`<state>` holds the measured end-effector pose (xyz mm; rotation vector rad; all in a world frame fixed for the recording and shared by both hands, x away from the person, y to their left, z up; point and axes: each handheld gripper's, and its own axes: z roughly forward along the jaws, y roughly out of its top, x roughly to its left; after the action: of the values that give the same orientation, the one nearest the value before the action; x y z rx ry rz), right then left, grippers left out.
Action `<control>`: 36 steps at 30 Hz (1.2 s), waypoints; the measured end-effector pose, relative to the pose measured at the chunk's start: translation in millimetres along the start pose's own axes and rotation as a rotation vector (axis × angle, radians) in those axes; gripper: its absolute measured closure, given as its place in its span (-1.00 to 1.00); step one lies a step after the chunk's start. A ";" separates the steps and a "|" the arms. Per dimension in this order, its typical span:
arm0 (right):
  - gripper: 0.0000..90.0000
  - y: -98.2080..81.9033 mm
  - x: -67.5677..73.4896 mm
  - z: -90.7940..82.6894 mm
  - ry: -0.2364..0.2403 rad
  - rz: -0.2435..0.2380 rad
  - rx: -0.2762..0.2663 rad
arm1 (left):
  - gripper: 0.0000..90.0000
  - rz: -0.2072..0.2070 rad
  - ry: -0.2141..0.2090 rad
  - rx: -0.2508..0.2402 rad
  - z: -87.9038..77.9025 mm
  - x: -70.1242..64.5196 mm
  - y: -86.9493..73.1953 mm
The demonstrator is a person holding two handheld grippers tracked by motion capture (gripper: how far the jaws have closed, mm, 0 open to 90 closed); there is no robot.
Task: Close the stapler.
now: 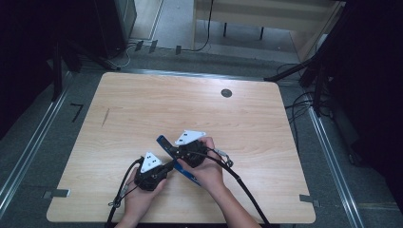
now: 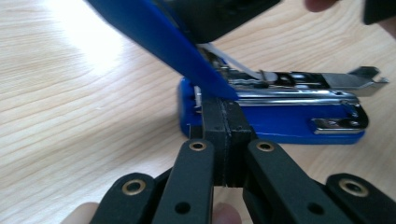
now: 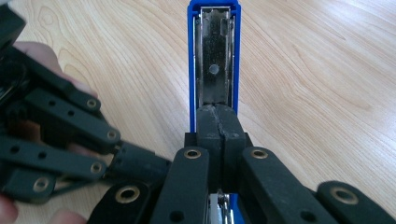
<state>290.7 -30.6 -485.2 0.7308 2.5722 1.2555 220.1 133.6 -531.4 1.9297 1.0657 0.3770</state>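
A blue stapler lies swung wide apart near the front of the wooden table [image 1: 142, 95]. Its base [image 2: 280, 126] with the metal magazine rests flat, and its blue cover [image 2: 159, 32] rises at a slant. My left gripper [image 2: 225, 105] is shut, its tips against the hinge end of the base; nothing shows between the pads. My right gripper [image 3: 217, 112] is also shut, its tips lying on the metal-lined inner face of the cover [image 3: 215, 56]. In the high view the left gripper [image 1: 171, 164] and right gripper [image 1: 177, 151] meet at the stapler [image 1: 162, 142].
A round dark grommet hole [image 1: 226, 93] sits near the table's far edge, and a short dark mark [image 1: 105, 117] lies at the left. Cables trail from both grippers off the front edge. Another desk [image 1: 266, 14] stands beyond the table.
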 end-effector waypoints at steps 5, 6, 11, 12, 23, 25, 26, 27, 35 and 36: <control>1.00 -0.1 0.4 -0.6 -0.001 -0.002 0.002 | 1.00 0.029 -0.020 -0.005 3.4 -11.9 0.2; 1.00 -0.1 0.3 -0.7 -0.001 -0.003 0.003 | 1.00 0.032 -0.023 -0.005 4.8 -14.5 0.6; 1.00 -0.1 -0.5 -1.0 -0.002 -0.004 0.003 | 1.00 0.055 -0.033 0.012 10.4 -21.6 2.9; 1.00 -0.2 -0.5 -1.0 -0.003 -0.005 0.001 | 1.00 0.053 -0.033 0.017 11.5 -22.3 3.3; 1.00 -0.3 0.1 -3.8 -0.005 -0.007 0.002 | 1.00 0.119 -0.022 0.057 18.3 -31.7 5.5; 1.00 -0.5 -0.1 -5.4 -0.005 -0.007 -0.002 | 1.00 0.133 -0.018 0.056 18.7 -33.0 5.4; 1.00 -0.5 -0.1 -6.5 -0.005 -0.007 -0.003 | 1.00 0.139 -0.014 0.056 18.9 -33.4 5.4; 1.00 -0.4 -0.2 -7.8 -0.003 -0.008 -0.003 | 1.00 0.141 -0.012 0.057 18.8 -33.6 5.5; 1.00 0.1 0.4 -17.4 -0.011 -0.011 -0.017 | 1.00 0.149 -0.014 0.057 19.0 -34.3 5.3; 1.00 0.0 0.7 -18.6 -0.009 -0.007 -0.016 | 1.00 0.149 -0.014 0.058 18.9 -34.3 5.3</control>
<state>283.2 -43.0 -473.5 0.7223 2.5522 1.2666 214.4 94.5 -533.2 2.0669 0.9356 0.4189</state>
